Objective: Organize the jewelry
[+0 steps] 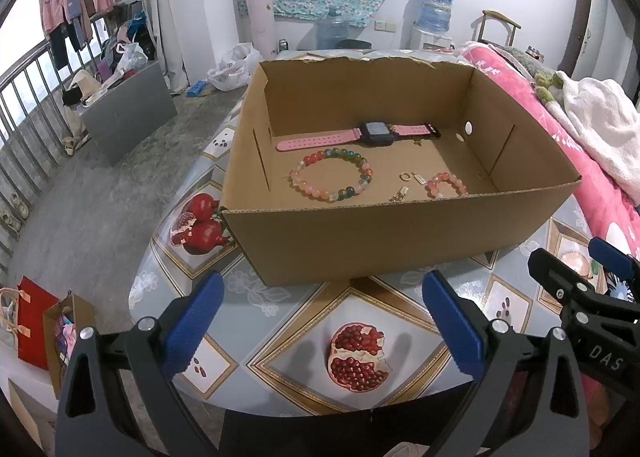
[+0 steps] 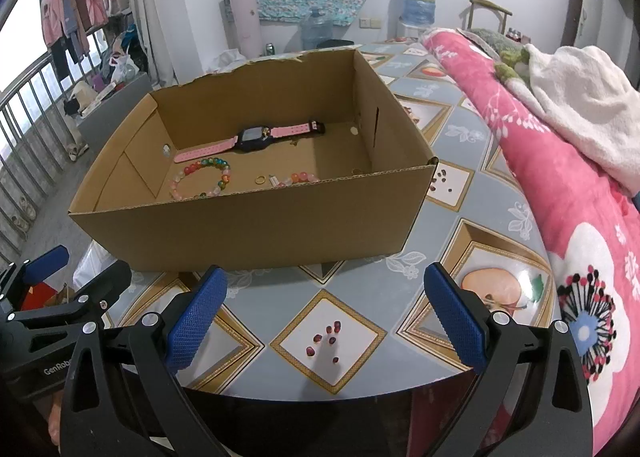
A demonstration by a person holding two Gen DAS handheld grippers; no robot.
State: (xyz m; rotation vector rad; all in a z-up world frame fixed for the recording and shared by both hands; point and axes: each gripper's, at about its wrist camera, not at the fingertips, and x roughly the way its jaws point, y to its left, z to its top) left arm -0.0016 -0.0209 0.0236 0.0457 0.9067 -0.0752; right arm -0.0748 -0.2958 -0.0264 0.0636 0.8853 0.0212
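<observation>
1. An open cardboard box (image 1: 384, 233) is placed on a table covered with a fruit-patterned cloth (image 1: 280, 309); its far edge is torn unevenly.
2. Inside the box, a smartwatch with a pink strap (image 1: 360, 135) is laid flat near the far wall, its dark case in the middle of the strap.
3. A large bracelet of multicoloured beads (image 1: 332, 179) is laid in front of the watch, apart from it.
4. A smaller bracelet of pink beads (image 1: 446, 185) is seen to the right of the large one in the left wrist view, close to the near wall and partly hidden by it.
5. Between the two bracelets, a small gold ring (image 1: 405, 176) and some small gold pieces (image 1: 400, 193) are scattered; what these pieces are cannot be told.
6. The left gripper (image 1: 324, 321) is held above the table in front of the box, its blue-padded fingers spread wide, and nothing is held between them.
7. The right gripper (image 2: 326, 317) is held just beside it, also spread wide with nothing held.
8. A pink flowered quilt (image 2: 560, 185) is piled on the right side of the table, with a white blanket (image 2: 580, 97) on top of it.
</observation>
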